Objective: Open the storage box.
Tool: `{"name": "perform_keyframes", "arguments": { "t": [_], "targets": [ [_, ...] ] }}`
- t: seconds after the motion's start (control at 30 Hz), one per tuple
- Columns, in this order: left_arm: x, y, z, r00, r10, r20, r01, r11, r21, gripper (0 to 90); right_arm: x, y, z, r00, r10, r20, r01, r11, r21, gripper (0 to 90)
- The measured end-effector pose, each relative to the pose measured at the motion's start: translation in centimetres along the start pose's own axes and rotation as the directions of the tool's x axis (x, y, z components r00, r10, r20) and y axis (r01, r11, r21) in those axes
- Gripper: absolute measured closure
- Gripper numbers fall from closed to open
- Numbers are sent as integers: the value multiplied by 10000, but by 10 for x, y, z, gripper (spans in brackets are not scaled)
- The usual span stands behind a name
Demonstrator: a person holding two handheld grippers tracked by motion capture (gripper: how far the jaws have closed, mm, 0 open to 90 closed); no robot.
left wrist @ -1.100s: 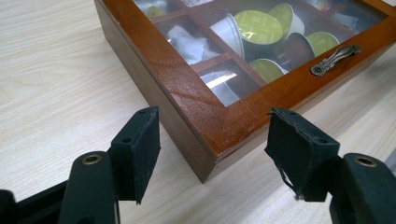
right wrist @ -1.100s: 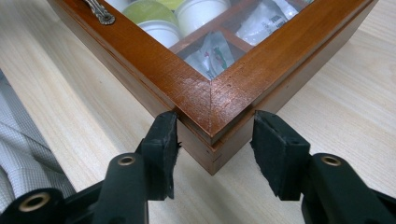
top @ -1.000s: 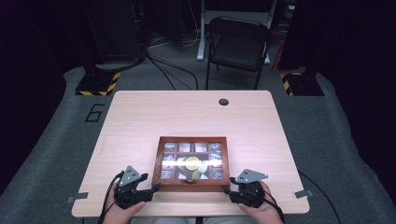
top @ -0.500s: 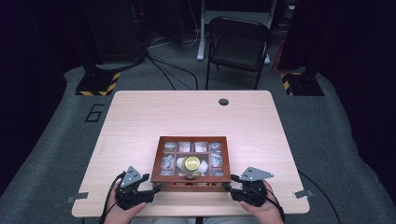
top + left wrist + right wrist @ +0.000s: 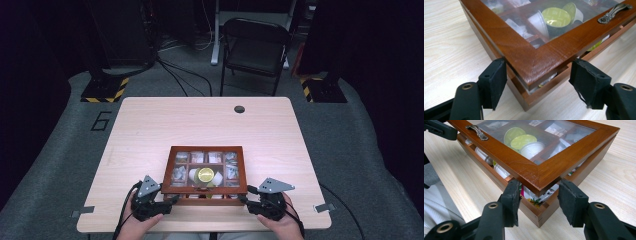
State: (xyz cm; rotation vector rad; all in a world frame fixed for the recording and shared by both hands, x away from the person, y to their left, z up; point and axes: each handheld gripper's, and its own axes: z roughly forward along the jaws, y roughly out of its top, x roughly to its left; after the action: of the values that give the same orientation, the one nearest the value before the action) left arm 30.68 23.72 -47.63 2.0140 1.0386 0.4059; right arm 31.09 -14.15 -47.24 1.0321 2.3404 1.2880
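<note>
A wooden box (image 5: 204, 172) with a glass-paned lid is lying on the near half of the pale worktop (image 5: 150, 125), close to the person's edge, and it is being flanked at its two near corners by the tongs. The left tongs (image 5: 170, 201) are being held at the box's near left corner, and the right tongs (image 5: 244, 201) at its near right corner, so the box is sitting between them and just beyond them. In the left gripper view the left tongs (image 5: 537, 75) are being kept apart, with the lid's corner projecting into the gap between the two black jaws; neither jaw is seen to be pressing on the wood. In the right gripper view the right tongs (image 5: 539, 195) are likewise being kept apart, straddling the other near corner, with the lid's corner sitting just above and between the jaws. The lid is being shown slightly raised above the box's base along the near side, with packets visible through the gap. A metal handle (image 5: 615, 11) is fixed to the lid's front rail, and a yellow-green capsule (image 5: 556, 17) is lying under the glass among other small packets in the compartments.
</note>
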Motion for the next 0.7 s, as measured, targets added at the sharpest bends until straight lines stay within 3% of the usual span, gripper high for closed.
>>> {"name": "perform_keyframes", "arguments": {
  "t": [0.33, 0.5, 0.7],
  "targets": [
    [-2, 4, 9, 9994, -37, -334, 31, 9998, -179, 249, -1, 0, 0, 10000, -12, 1, 12, 10000, -62, 516],
    [-2, 7, 8, 9986, 189, -490, -195, 9998, -108, 242, -1, 1, 0, 10000, 14, -16, -14, 10000, -81, 516],
    [-2, 9, 7, 9988, 188, -456, -191, 9998, -55, 240, -2, 2, 0, 10000, 34, 35, -34, 9999, -97, 492]
  ]
}}
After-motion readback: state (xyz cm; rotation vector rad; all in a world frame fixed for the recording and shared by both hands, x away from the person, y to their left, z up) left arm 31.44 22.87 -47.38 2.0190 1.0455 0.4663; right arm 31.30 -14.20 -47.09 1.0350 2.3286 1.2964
